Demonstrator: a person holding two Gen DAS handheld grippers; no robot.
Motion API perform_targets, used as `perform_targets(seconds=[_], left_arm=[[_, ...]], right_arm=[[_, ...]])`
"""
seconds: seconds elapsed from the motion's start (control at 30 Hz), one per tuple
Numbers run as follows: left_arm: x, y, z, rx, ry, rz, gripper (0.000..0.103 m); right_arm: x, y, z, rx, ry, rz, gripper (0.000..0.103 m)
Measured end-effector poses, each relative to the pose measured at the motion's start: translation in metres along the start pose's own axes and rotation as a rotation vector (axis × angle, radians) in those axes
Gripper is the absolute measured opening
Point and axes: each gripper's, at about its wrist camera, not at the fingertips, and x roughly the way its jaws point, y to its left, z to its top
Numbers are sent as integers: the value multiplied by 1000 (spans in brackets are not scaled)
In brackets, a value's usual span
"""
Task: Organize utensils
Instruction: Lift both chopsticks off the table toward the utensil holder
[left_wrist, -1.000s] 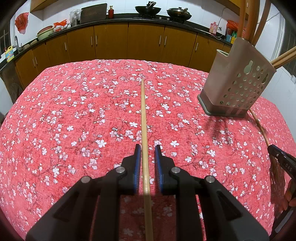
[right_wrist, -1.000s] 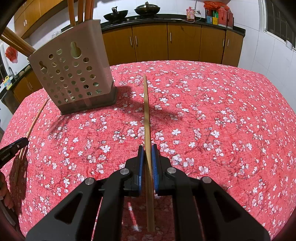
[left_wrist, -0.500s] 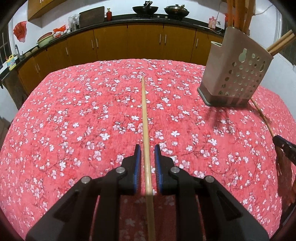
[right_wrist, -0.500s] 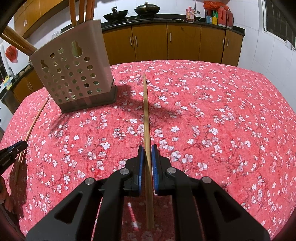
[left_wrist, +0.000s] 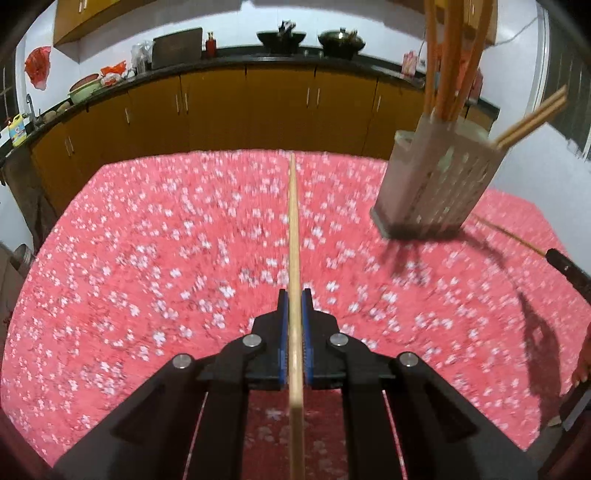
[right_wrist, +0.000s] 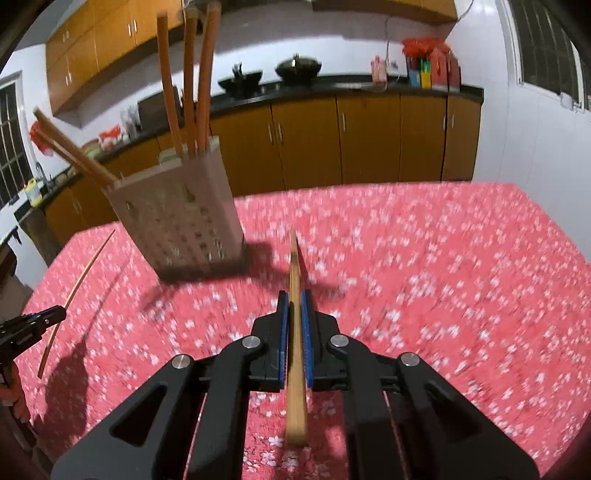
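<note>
My left gripper (left_wrist: 294, 295) is closing its jaws the last bit, and the blue pads pinch a wooden chopstick (left_wrist: 293, 221) lifted off the red floral tablecloth (left_wrist: 147, 277). My right gripper (right_wrist: 294, 297) is shut on a second wooden chopstick (right_wrist: 294, 258), also raised above the cloth. A beige perforated utensil holder (left_wrist: 436, 184) stands to the left gripper's right; in the right wrist view the holder (right_wrist: 181, 221) is ahead on the left. It holds orange handles (right_wrist: 201, 85) and a pair of chopsticks (right_wrist: 70, 147). Each view shows the other gripper at its edge.
The table's far edge meets brown kitchen cabinets (left_wrist: 240, 110) under a dark counter with two woks (left_wrist: 282, 37). Bare tablecloth stretches left of the holder and on the right side (right_wrist: 443, 277) in the right wrist view. A hand (left_wrist: 581, 362) shows at the right edge.
Both grippers rose off the table, each carrying its chopstick. The left jaws closed from a small gap onto their chopstick. The holder now appears lower and farther in both views.
</note>
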Motion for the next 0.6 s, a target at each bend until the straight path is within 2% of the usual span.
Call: perform_targets(seconds=[0.2,0.3,0.47,0.6], left_arm=[[-32,-9,19,39,-73,-34,8],[-25,-13,19,69,-48,-23,8],[-3,-12,10,51,32,-34,8],[2,-13,8,54,48,-25,8]], right_arm=[[-19,1,18,0,-70,1,8],[-20,1,18,0,-79,-2,8],[-21,2,17,-2,-84,1,8],[-20,2,17,-2,-87,4,8]])
